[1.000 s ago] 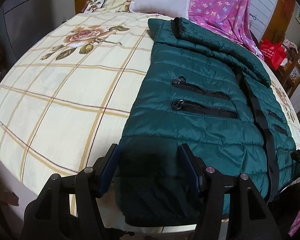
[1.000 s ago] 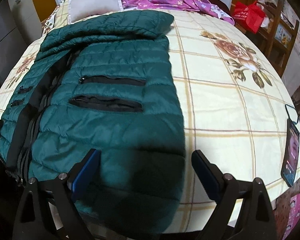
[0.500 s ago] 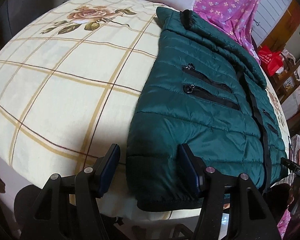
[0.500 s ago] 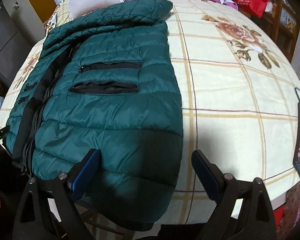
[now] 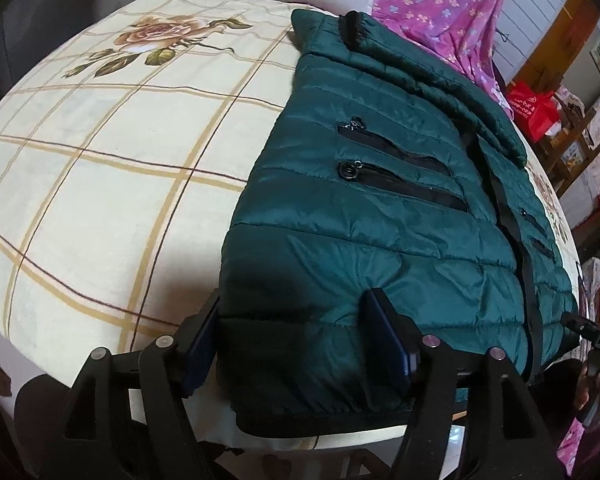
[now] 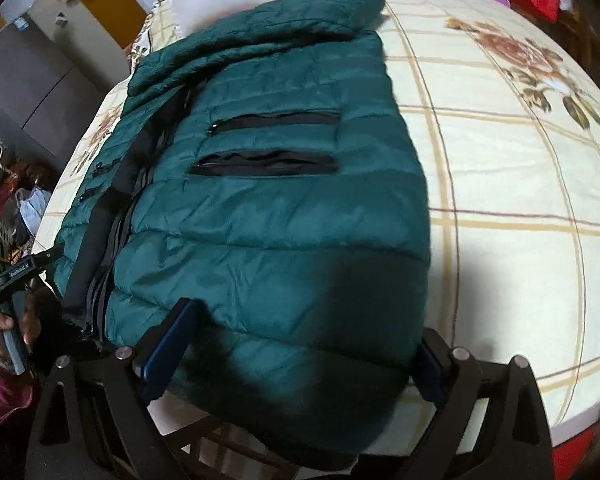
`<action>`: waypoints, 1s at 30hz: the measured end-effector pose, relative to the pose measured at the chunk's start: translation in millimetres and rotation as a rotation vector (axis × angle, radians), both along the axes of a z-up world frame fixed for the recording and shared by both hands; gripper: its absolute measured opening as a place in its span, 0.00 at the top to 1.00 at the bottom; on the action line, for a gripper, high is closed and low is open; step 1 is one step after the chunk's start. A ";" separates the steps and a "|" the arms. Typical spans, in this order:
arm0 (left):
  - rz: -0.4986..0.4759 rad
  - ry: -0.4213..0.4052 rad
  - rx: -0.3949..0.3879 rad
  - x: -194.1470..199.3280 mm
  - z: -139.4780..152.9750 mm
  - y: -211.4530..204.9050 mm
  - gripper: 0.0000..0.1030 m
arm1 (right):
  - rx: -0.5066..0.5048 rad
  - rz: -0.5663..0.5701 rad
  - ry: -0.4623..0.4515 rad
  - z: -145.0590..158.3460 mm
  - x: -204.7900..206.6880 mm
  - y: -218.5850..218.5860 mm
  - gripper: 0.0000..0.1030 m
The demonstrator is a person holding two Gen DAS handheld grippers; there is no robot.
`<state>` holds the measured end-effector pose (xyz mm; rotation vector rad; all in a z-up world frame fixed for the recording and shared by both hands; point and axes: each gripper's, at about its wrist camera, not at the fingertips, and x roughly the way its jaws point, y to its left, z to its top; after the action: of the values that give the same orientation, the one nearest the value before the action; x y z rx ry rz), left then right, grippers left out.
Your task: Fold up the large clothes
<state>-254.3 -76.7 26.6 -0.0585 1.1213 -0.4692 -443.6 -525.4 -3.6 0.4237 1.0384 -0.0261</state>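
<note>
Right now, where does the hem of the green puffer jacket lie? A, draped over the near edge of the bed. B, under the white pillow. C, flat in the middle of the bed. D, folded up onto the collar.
A: the green puffer jacket hangs its hem over the near edge of the bed, between the open fingers of the left gripper and the right gripper.

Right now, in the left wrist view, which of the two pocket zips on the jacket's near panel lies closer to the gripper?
The lower zip, the one with the round puller; the other zip sits beyond it.
</note>
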 end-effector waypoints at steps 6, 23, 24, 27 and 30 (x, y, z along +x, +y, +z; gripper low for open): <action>-0.008 -0.021 0.003 0.4 5.9 1.8 0.90 | -0.003 0.019 -0.048 6.6 1.5 -0.6 0.51; -0.003 -0.059 0.067 -3.6 7.1 -4.7 0.97 | 0.103 0.012 -0.036 0.4 -4.9 -11.8 0.44; -0.001 -0.059 0.068 -3.2 6.6 -4.5 0.97 | 0.098 0.014 -0.039 -0.5 -5.7 -10.3 0.44; 0.013 -0.048 0.059 -2.8 3.8 -2.6 0.93 | 0.077 0.022 -0.047 -0.9 -6.3 -6.4 0.44; 0.010 -0.042 0.052 -2.6 4.2 -0.5 0.92 | 0.055 0.035 -0.048 0.7 -5.8 -3.1 0.49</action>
<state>-256.9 -77.1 30.7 -0.0091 1.0909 -0.4303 -449.4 -528.5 -2.9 0.4544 1.0005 0.0439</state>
